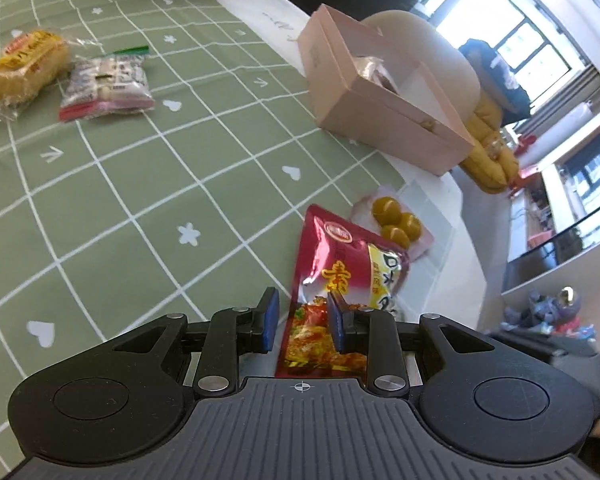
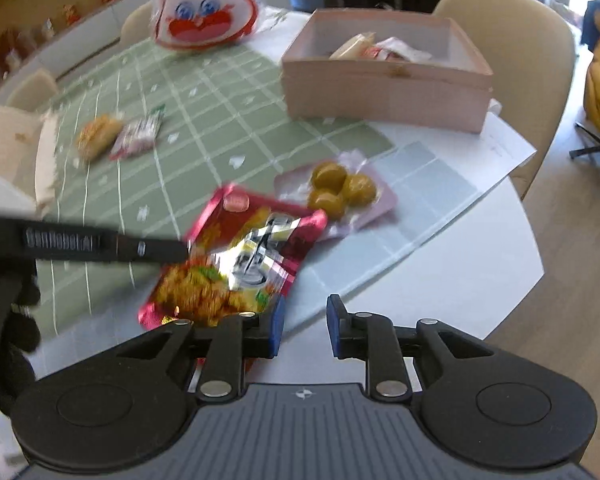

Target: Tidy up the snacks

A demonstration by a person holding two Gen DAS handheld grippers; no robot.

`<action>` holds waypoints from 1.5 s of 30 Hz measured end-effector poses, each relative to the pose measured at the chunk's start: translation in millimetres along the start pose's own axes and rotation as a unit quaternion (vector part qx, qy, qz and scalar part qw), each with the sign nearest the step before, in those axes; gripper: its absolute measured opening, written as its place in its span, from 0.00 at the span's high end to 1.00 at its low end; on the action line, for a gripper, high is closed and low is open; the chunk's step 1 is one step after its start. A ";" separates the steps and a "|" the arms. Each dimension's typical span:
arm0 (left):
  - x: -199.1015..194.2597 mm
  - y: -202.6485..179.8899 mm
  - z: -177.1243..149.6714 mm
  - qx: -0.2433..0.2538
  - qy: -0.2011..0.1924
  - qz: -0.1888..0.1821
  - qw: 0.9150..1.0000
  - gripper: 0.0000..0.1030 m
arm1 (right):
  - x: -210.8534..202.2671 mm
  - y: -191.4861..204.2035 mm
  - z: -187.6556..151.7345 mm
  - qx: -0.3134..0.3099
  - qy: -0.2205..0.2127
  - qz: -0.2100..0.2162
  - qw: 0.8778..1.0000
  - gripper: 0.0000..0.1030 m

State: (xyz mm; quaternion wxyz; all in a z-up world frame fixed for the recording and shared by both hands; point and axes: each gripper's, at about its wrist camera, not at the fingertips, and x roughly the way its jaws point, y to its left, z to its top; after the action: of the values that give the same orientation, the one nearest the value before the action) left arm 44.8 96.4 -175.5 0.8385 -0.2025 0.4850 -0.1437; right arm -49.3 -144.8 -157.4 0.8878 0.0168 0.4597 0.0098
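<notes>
A red foil snack packet (image 1: 332,280) lies at the table's near edge, between the fingers of my left gripper (image 1: 302,320). The jaws stand apart around it and do not clamp it. In the right wrist view the packet (image 2: 236,256) is blurred, with the left gripper's black finger touching its left edge. My right gripper (image 2: 303,328) is open and empty, just right of the packet. A pack of olive-yellow balls (image 1: 396,220) (image 2: 340,190) lies beyond it. An open pink box (image 1: 380,96) (image 2: 384,80) holds several wrapped snacks.
A yellow cake packet (image 1: 24,68) (image 2: 98,136) and a pink-white packet (image 1: 108,88) (image 2: 138,138) lie on the green checked cloth (image 1: 140,184). A red-white rabbit bag (image 2: 204,8) stands at the back. Beige chairs (image 2: 512,40) surround the round white table (image 2: 440,280).
</notes>
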 end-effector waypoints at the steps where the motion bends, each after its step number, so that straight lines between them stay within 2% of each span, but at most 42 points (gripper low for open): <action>1: 0.2 -0.1 -0.5 0.000 0.004 -0.006 1.000 0.71 | 1.3 0.6 -2.4 0.000 0.001 -0.001 1.000 0.77; 4: -2.0 -4.4 -2.0 0.004 0.011 -0.022 1.000 0.67 | -0.7 2.4 -5.1 -0.009 -0.009 -0.009 1.000 0.76; 11: -22.1 -22.6 -5.7 0.028 0.014 -0.098 0.995 0.65 | -4.9 2.0 -16.3 -0.018 -0.030 -0.032 0.999 0.76; 15: -5.3 -21.8 -4.5 0.020 0.038 -0.123 0.991 0.65 | -5.0 3.5 -17.8 -0.018 -0.038 -0.037 0.998 0.76; 19: 25.9 -17.3 -1.1 -0.003 0.053 -0.119 0.991 0.65 | -5.2 6.3 -20.8 -0.028 -0.047 -0.039 0.998 0.76; 22: 36.1 -20.9 1.3 -0.001 0.049 -0.124 0.991 0.66 | -5.3 6.3 -21.5 -0.032 -0.047 -0.038 0.998 0.76; 28: 29.2 -17.0 1.8 0.001 0.041 -0.145 0.989 0.72 | -5.2 11.0 -20.5 -0.035 -0.040 -0.037 0.998 0.76; 33: 4.1 -3.7 -0.3 -0.012 0.029 -0.150 0.988 0.76 | -4.5 30.7 -18.5 -0.069 -0.037 -0.012 0.997 0.76; 36: -11.8 -2.7 -3.2 0.005 0.024 -0.134 0.991 0.75 | -0.9 46.1 -20.7 -0.094 -0.030 0.009 0.995 0.75; 39: -10.4 -2.6 -3.0 0.011 0.036 -0.116 0.993 0.75 | 0.7 55.4 -22.2 -0.111 -0.035 0.007 0.993 0.72; 42: -0.9 0.0 3.6 0.000 0.037 -0.104 0.994 0.75 | 0.7 56.2 -21.2 -0.112 -0.037 0.008 0.993 0.72; 45: 9.6 1.6 10.8 -0.019 0.037 -0.108 0.993 0.74 | -0.1 56.0 -22.8 -0.116 -0.039 0.008 0.992 0.71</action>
State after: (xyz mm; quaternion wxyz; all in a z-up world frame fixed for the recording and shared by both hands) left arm 58.9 95.8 -178.7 0.7957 -0.2642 0.4933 -0.2317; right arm -68.1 -88.3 -168.3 0.9009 -0.0823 0.4206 0.0693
